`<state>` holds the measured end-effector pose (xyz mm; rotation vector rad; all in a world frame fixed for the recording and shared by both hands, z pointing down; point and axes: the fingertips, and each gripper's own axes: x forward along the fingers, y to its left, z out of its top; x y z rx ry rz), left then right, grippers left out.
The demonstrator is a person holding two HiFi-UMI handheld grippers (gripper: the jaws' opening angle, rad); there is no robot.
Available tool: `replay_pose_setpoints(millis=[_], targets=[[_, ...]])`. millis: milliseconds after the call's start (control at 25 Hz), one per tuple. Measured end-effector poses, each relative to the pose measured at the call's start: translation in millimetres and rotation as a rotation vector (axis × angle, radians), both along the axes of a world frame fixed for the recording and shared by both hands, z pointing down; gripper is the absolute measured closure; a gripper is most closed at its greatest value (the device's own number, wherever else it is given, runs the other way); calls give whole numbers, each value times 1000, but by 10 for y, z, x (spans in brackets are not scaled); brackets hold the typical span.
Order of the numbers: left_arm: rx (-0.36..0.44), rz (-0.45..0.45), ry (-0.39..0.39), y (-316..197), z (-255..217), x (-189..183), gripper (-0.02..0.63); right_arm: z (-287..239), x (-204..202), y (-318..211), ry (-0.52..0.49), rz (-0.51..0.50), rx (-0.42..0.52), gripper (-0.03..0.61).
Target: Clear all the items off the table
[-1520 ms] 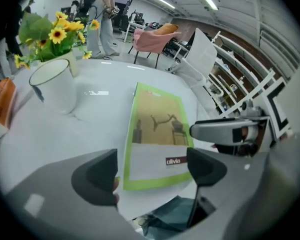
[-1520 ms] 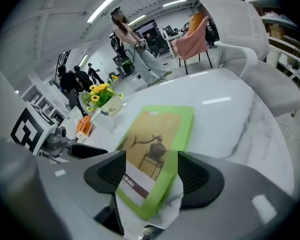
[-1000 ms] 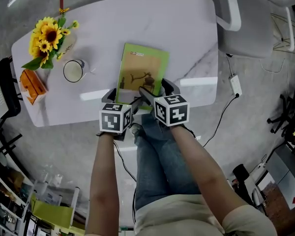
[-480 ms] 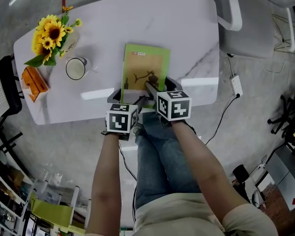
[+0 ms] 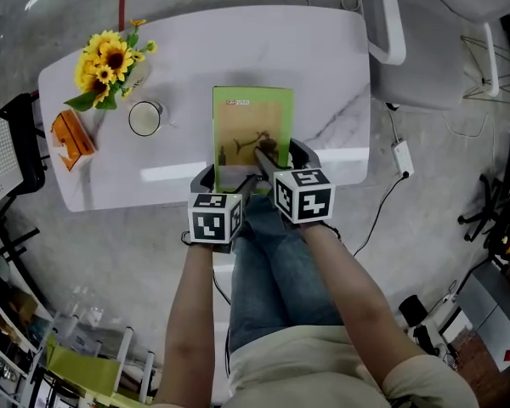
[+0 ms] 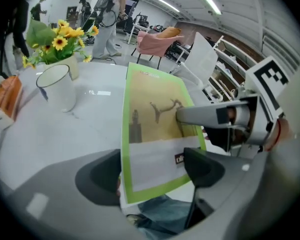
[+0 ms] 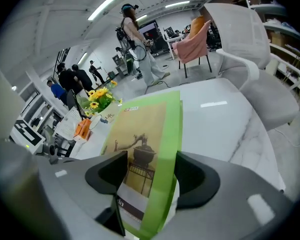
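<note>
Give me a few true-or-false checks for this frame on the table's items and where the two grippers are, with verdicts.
1. The near end of the green-bordered book lies between the jaws of both the left gripper and the right gripper. True.
2. The white mug stands upright near the sunflower bouquet. True.
3. The mug sits on the book. False: it stands on the white marble-look table, apart from the book.
4. The orange box lies right of the book. False: it lies far left, by the sunflowers.

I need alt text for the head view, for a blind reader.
Seen from above, a seated person's left gripper and right gripper both have the near end of a green book between their jaws, on a white table. A white mug, sunflowers and an orange box stand left.
</note>
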<state>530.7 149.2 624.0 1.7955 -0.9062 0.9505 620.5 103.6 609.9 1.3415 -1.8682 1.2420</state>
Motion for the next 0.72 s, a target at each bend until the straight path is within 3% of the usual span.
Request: replay_pose_setpoints(millis=[720], targets=[[143,-62,6,-173,-1269,-34,222,-1341,-55,-197,0,-56,144,290]])
